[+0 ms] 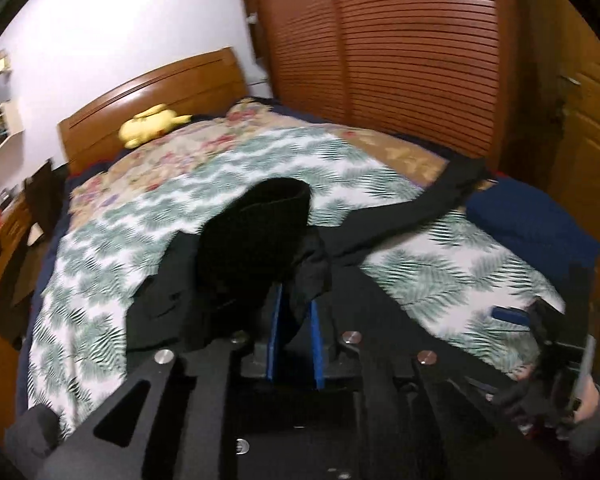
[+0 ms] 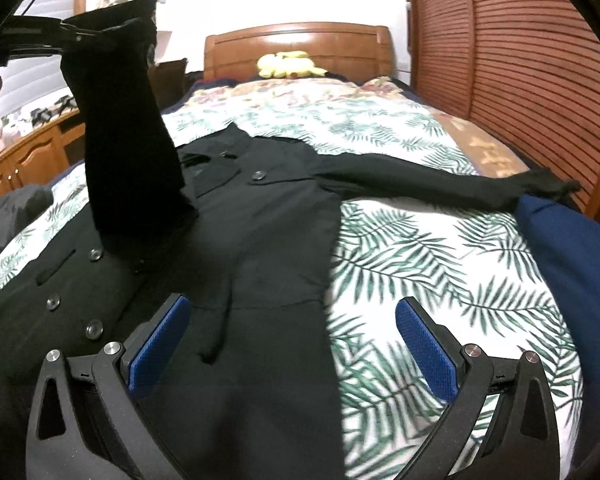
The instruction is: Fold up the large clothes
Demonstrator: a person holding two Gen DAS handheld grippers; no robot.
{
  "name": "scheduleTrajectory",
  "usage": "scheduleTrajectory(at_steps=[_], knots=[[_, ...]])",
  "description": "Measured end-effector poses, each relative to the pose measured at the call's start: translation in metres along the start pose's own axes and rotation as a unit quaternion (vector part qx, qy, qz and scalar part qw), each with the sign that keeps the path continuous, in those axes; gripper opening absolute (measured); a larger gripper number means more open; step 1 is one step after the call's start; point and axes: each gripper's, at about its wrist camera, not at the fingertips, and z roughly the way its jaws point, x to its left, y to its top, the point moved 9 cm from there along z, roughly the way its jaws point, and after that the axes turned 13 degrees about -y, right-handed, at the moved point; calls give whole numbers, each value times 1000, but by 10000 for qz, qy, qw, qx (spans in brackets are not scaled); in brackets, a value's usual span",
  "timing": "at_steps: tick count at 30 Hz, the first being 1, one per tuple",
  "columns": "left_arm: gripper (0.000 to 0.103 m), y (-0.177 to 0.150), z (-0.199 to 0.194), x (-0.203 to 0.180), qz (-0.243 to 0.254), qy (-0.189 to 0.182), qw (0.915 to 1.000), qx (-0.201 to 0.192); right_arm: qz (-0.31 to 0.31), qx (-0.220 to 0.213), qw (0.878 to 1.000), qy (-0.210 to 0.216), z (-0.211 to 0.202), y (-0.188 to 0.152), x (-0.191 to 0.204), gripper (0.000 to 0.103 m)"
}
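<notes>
A black buttoned coat (image 2: pixel 260 220) lies spread front up on the palm-leaf sheet (image 2: pixel 440 280) of a bed. My left gripper (image 1: pixel 296 296) is shut on the cuff end of one coat sleeve (image 2: pixel 128 132), with black cloth between its blue pads. In the right wrist view that sleeve hangs raised above the coat's chest from the left gripper (image 2: pixel 66 28) at the upper left. The other sleeve (image 2: pixel 460 184) lies stretched flat toward the right. My right gripper (image 2: pixel 292 302) is open above the coat's lower part and holds nothing.
A dark blue folded cloth (image 2: pixel 572 260) lies at the bed's right edge by the sleeve end. A yellow plush toy (image 2: pixel 288 65) rests at the wooden headboard (image 2: pixel 300 40). Louvred wardrobe doors (image 2: pixel 520 60) stand on the right and a wooden cabinet (image 2: pixel 24 160) on the left.
</notes>
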Motion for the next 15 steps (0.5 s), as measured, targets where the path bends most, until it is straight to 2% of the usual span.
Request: scheduleTrajectory(at_steps=[2, 7, 12, 15], knots=[[18, -1, -1, -22, 112, -123, 9999, 12, 32, -48, 10000, -8, -5, 2, -5, 103], [22, -11, 1, -46, 114, -399, 9991, 70, 104, -115, 9999, -11, -11, 8, -12, 103], [24, -48, 10, -45, -195, -597, 9978, 233, 167, -94, 9998, -41, -9, 8, -18, 103], [26, -77, 23, -35, -356, -577, 9968, 417, 181, -67, 9998, -44, -7, 8, -18, 103]])
